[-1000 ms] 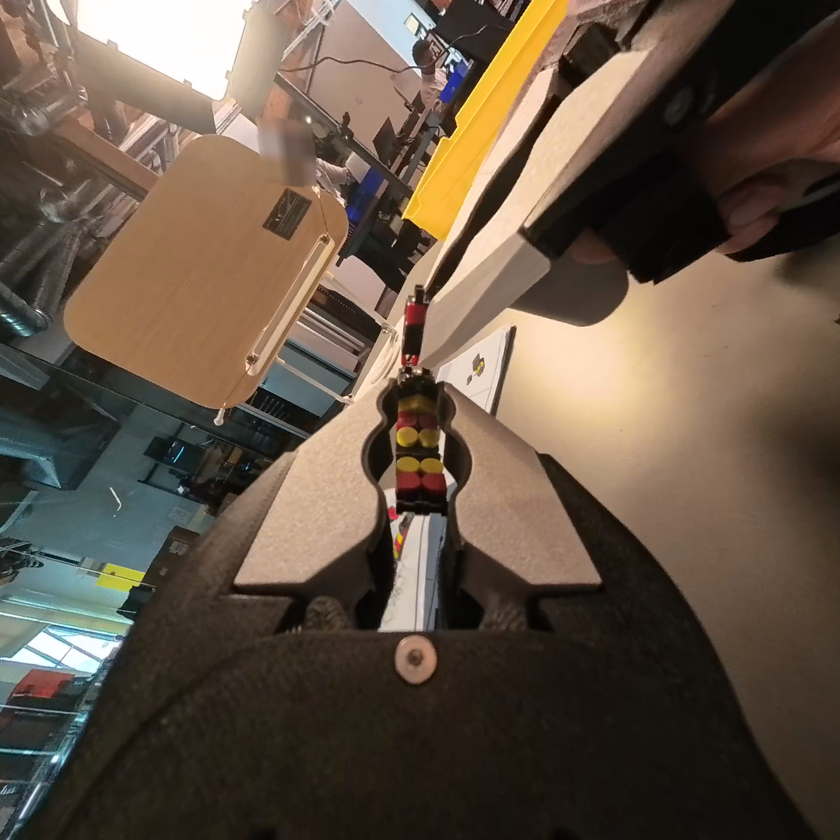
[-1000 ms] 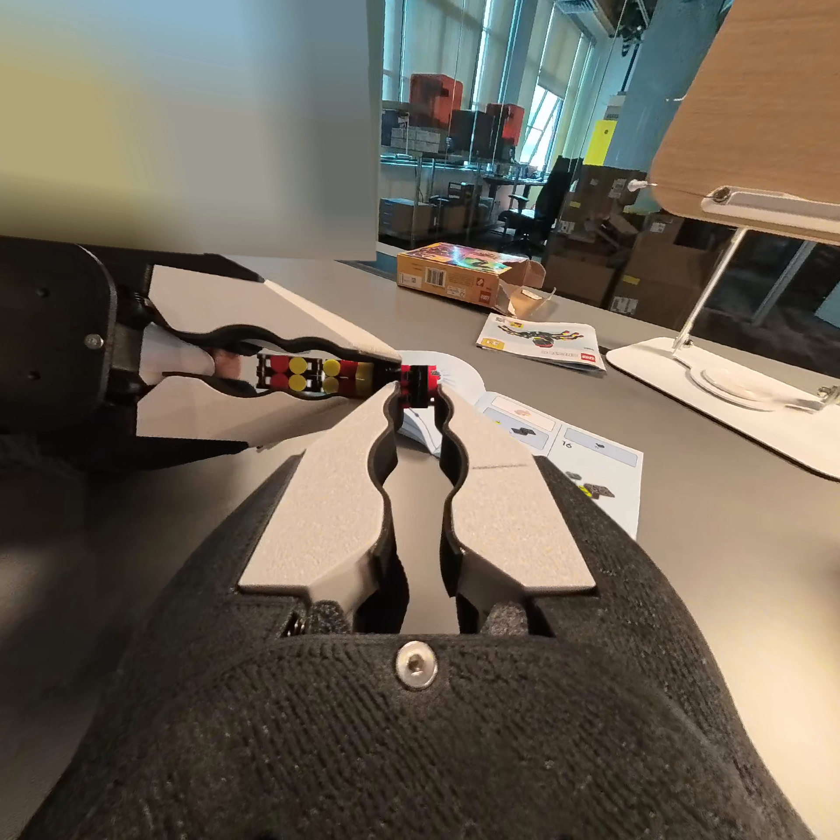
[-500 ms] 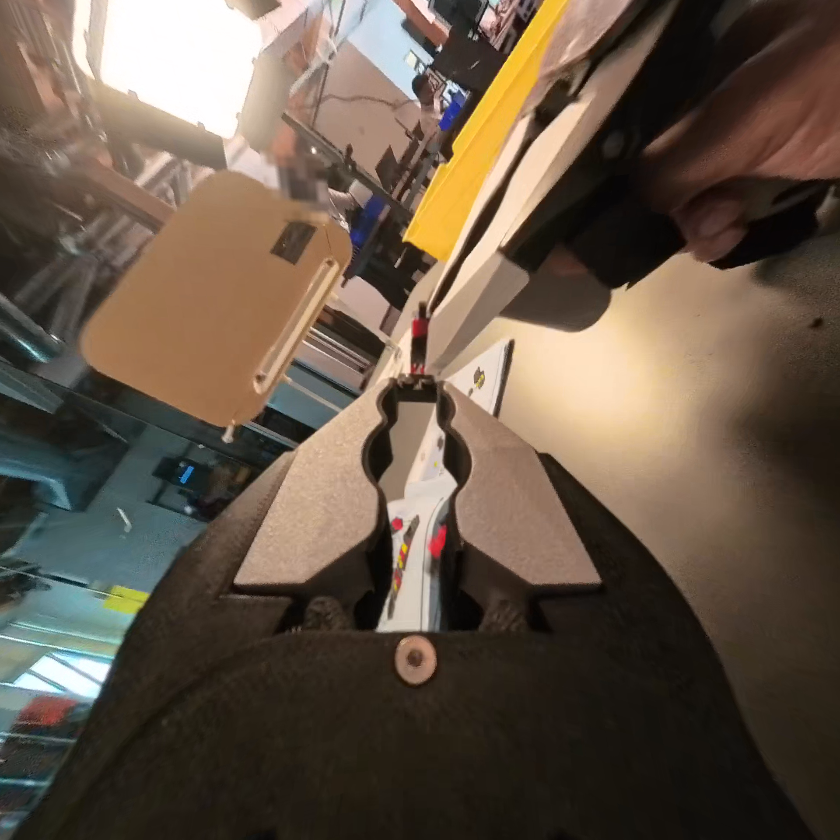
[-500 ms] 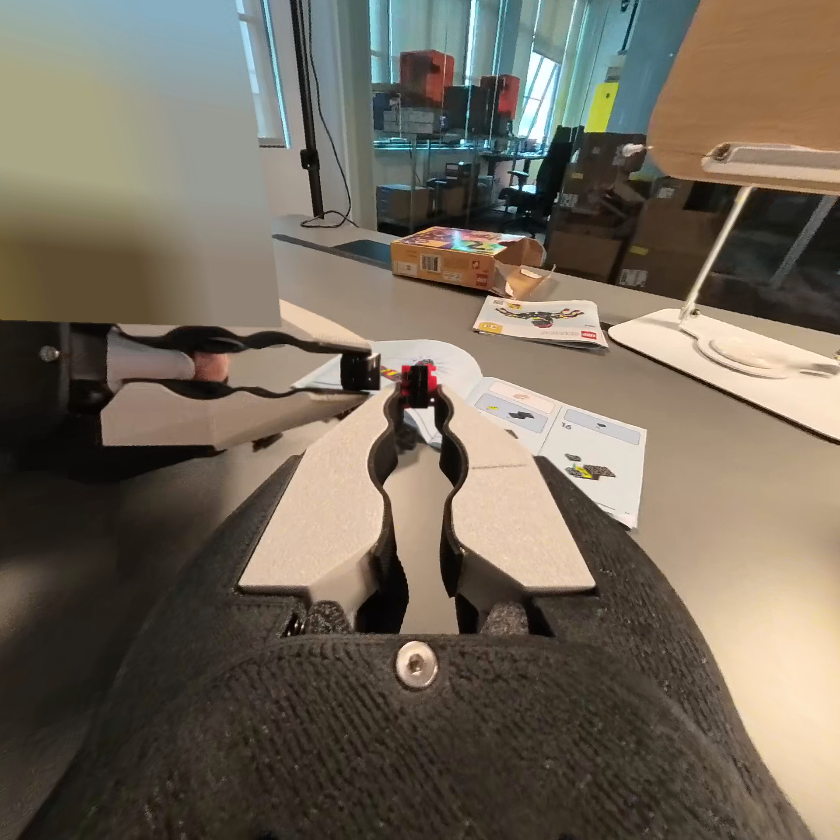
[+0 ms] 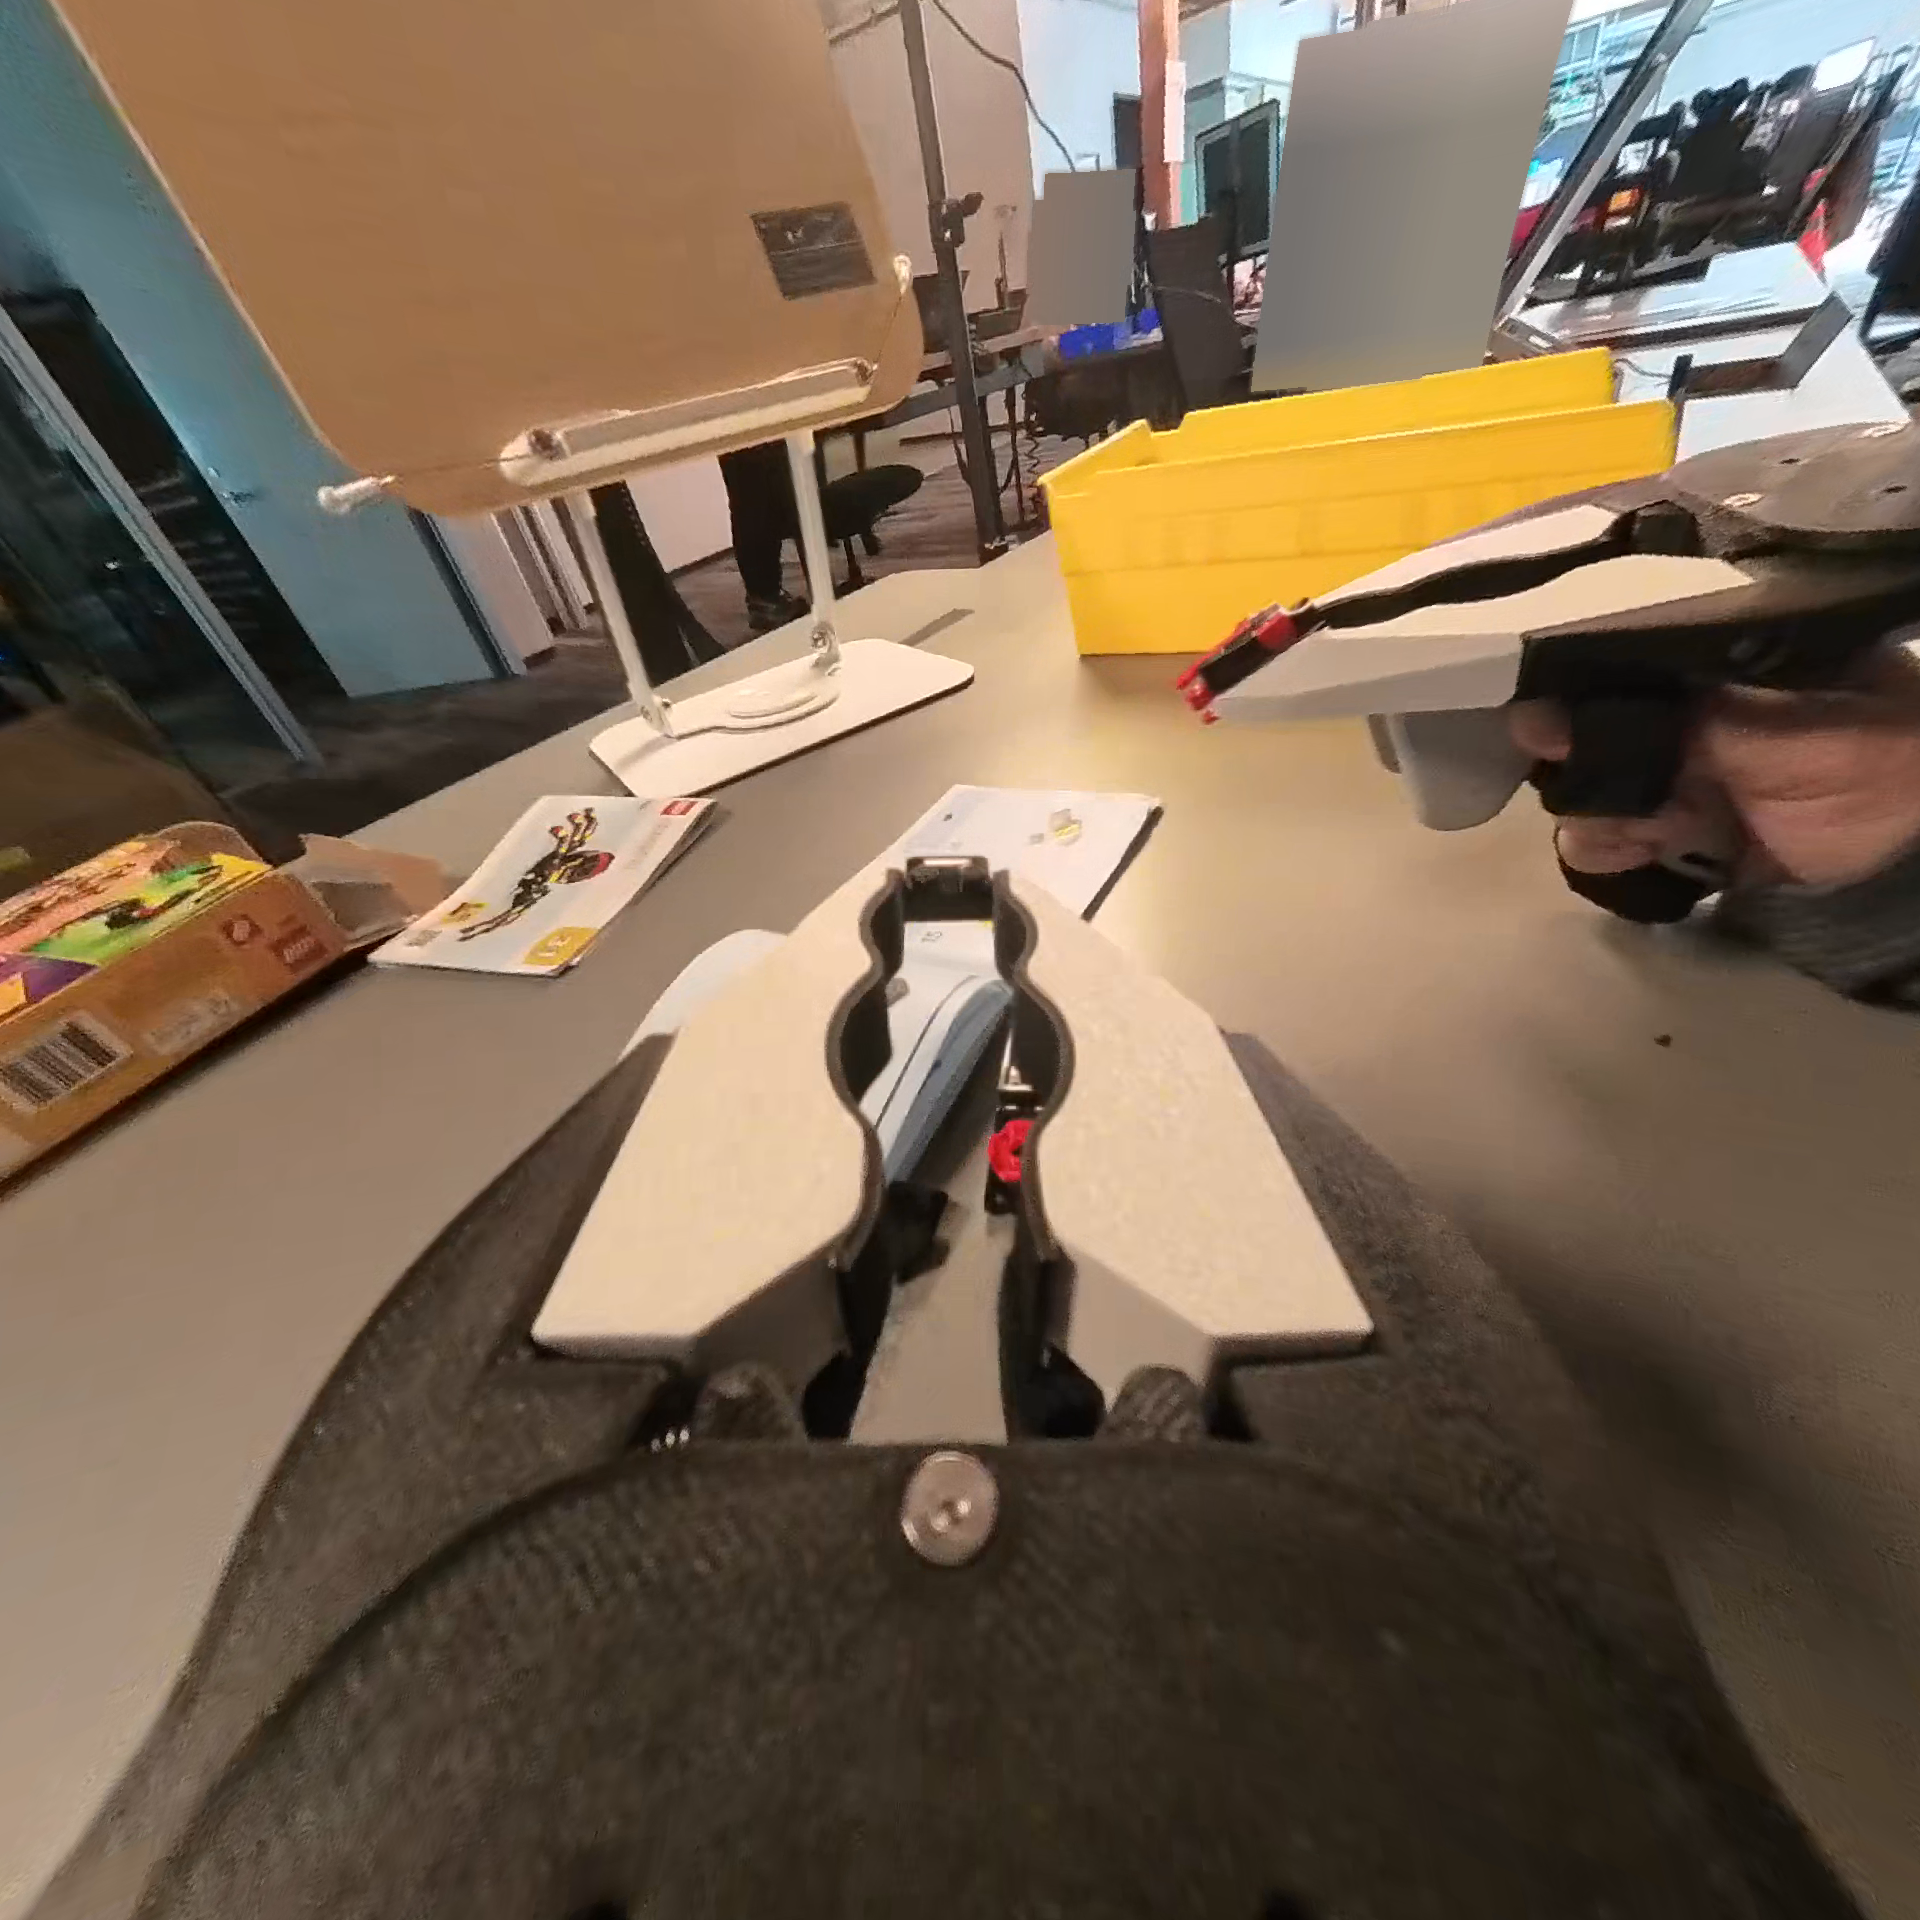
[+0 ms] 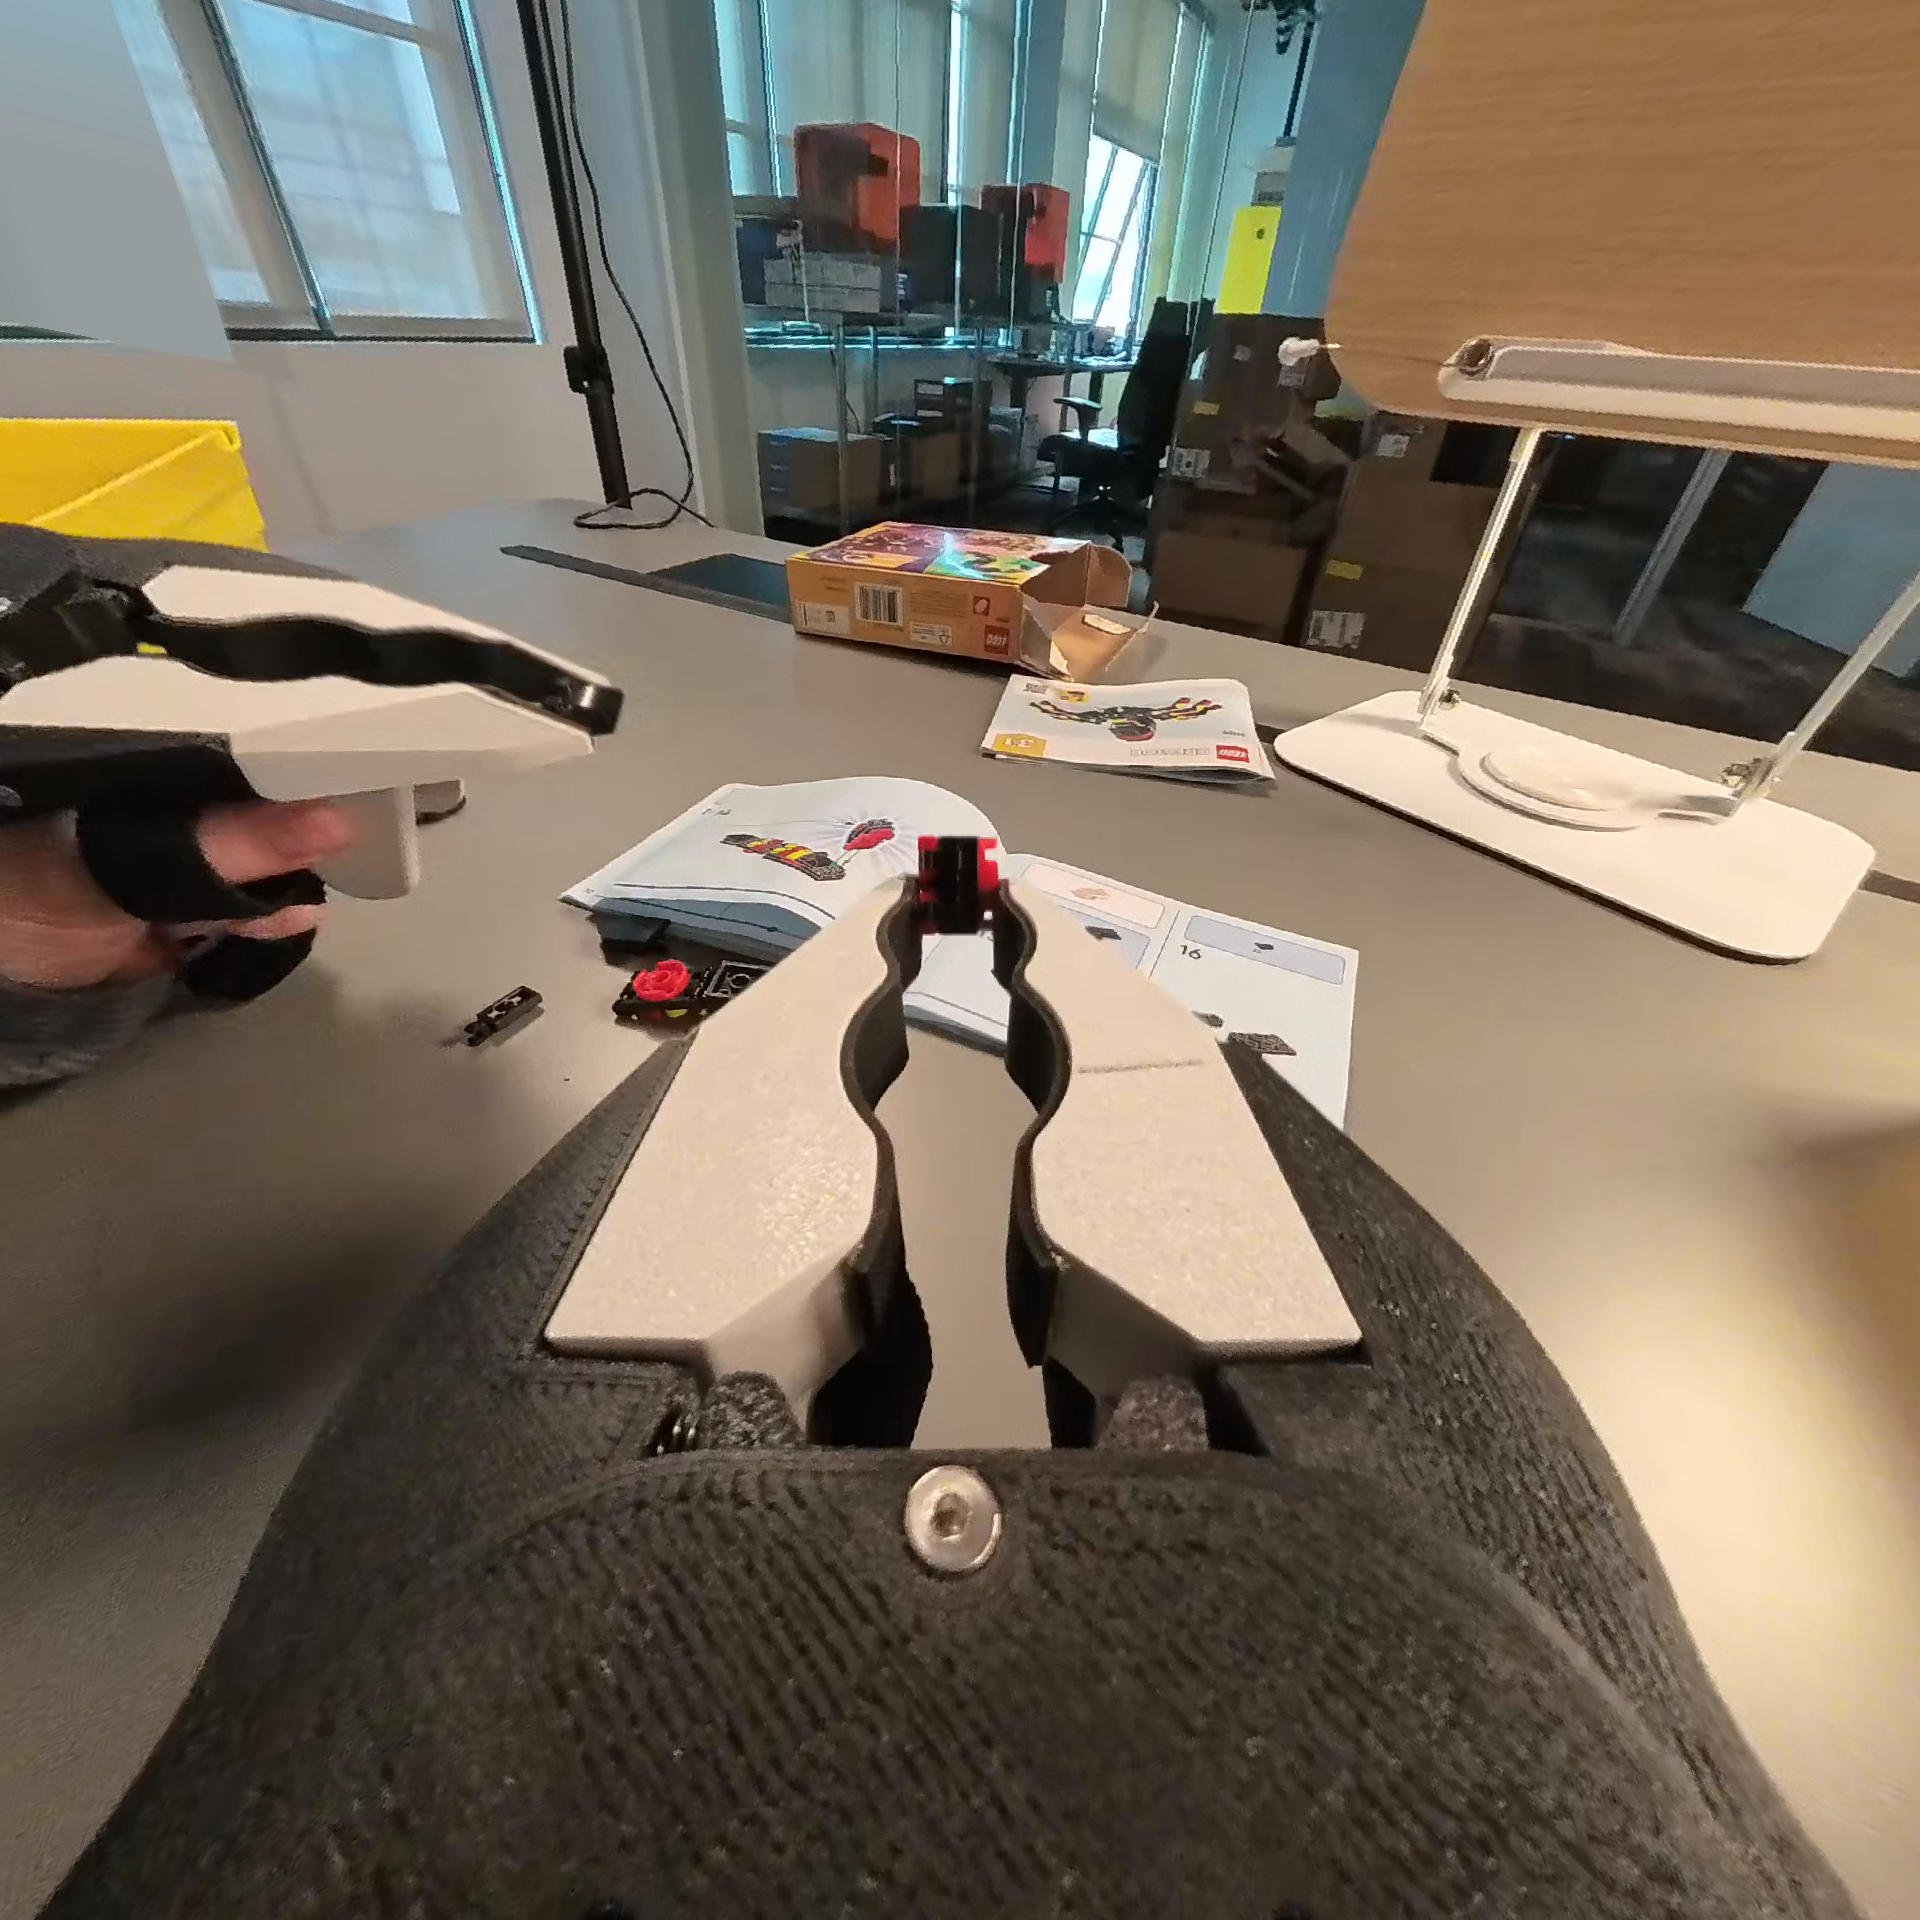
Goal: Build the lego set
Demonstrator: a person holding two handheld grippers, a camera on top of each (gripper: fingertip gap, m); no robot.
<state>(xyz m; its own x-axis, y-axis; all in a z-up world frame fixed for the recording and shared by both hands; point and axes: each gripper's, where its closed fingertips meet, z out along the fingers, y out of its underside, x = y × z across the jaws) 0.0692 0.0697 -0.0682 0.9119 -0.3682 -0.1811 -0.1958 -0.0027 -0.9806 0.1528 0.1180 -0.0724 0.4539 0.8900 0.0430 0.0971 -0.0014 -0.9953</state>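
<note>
My right gripper (image 6: 956,899) is shut on a small red and black lego piece (image 6: 956,868) and holds it above the open instruction booklet (image 6: 810,862). It also shows at the right in the left wrist view (image 5: 1236,670). My left gripper (image 5: 948,878) is shut, its tips nearly together, with only a dark bit I cannot identify between them. It hovers at the left in the right wrist view (image 6: 587,707). A black and yellow lego assembly with a red round top (image 6: 665,987) lies on the table, partly behind my right finger. A small black piece (image 6: 502,1015) lies beside it.
A second booklet (image 6: 1127,727) and an opened cardboard lego box (image 6: 935,597) lie farther back. A white stand base (image 6: 1579,810) carrying a wooden board is at the right. A yellow bin (image 5: 1351,530) stands at the far side. The grey table (image 6: 1558,1195) is bare at the right. Left tips to right tips: about 10 cm.
My left gripper no longer holds the red, yellow and black assembly, which now lies on the table. The left gripper has turned level and the two grippers have drawn apart.
</note>
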